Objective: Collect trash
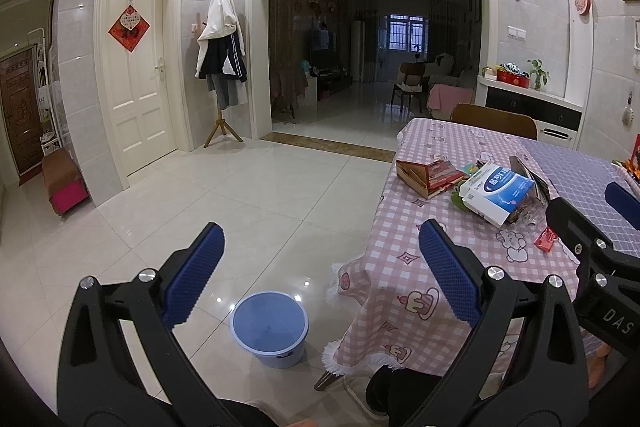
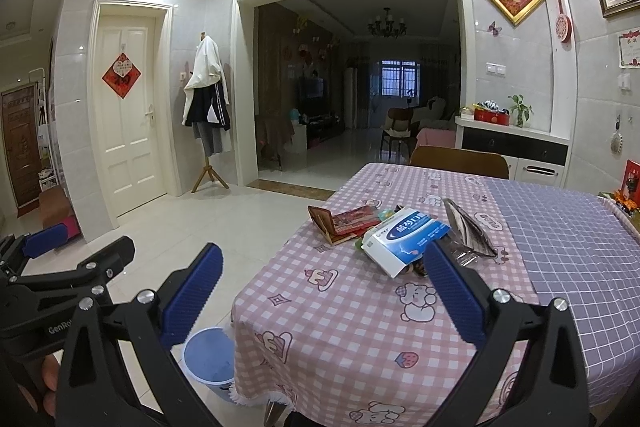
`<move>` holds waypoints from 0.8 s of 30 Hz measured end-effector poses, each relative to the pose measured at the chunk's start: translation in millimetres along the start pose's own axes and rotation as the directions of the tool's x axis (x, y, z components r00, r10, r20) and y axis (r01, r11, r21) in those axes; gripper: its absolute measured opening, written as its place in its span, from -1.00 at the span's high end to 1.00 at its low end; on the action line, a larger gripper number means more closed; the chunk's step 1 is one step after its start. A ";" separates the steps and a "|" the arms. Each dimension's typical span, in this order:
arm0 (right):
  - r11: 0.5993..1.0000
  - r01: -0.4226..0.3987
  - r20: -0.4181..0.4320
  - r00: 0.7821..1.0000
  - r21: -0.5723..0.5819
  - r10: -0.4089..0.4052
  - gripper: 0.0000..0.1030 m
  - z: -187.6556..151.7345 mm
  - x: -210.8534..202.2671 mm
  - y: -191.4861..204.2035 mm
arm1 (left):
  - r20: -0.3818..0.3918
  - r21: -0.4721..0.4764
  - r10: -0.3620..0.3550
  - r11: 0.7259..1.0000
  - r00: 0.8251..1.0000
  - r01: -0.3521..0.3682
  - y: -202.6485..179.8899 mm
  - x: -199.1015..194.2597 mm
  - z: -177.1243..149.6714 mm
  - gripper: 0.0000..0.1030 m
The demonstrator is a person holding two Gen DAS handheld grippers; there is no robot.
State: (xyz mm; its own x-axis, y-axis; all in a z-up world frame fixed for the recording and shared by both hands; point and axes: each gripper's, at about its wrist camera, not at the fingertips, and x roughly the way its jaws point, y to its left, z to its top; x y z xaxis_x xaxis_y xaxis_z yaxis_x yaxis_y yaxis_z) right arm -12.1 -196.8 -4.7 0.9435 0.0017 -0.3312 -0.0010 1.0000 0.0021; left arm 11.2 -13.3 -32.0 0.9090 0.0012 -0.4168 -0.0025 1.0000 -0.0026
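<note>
A pile of trash lies on the pink checked tablecloth (image 2: 344, 311): a blue-and-white box (image 2: 408, 239), a brown cardboard piece with a red packet (image 2: 340, 223), and a dark foil bag (image 2: 468, 227). In the left wrist view I see the same box (image 1: 500, 191), the cardboard (image 1: 424, 175) and a small red wrapper (image 1: 546, 239). A blue bucket (image 1: 270, 327) stands on the floor by the table corner. My left gripper (image 1: 320, 263) hangs open above the bucket. Over the table's near edge my right gripper (image 2: 324, 287) is open and short of the box. Both hold nothing.
A wooden chair (image 2: 460, 157) sits at the table's far side, with a sideboard (image 2: 516, 147) behind it. A coat stand (image 1: 222, 67) and a white door (image 1: 136, 67) are at the left. White tiled floor (image 1: 256, 195) lies left of the table. A person's dark-clad leg (image 1: 404, 387) shows below.
</note>
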 end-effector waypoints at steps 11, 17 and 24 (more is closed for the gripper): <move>1.000 -0.008 -0.066 0.998 0.025 0.010 -0.91 -11.6 25.6 -17.8 | -0.059 0.029 0.012 1.000 0.998 -0.011 -8.1 18.8 1.7 -0.86; 0.997 0.024 -0.118 0.993 0.070 -0.015 -0.91 -25.3 49.8 -50.3 | -0.108 0.071 -0.011 0.997 0.994 0.018 -32.2 44.0 0.3 -0.86; 0.973 0.162 -0.155 0.978 0.161 -0.138 -0.92 -41.6 70.6 -128.6 | -0.162 0.134 -0.083 0.985 0.983 0.105 -92.2 82.1 3.8 -0.86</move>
State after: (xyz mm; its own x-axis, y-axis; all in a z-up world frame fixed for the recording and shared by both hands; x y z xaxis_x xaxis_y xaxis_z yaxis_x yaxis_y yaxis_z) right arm 40.9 -325.2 -67.6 0.8720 -0.1357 -0.4703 0.2057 0.9735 0.1004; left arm 87.6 -105.4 -62.5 0.8267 -0.0825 -0.5565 0.1489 0.9860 0.0750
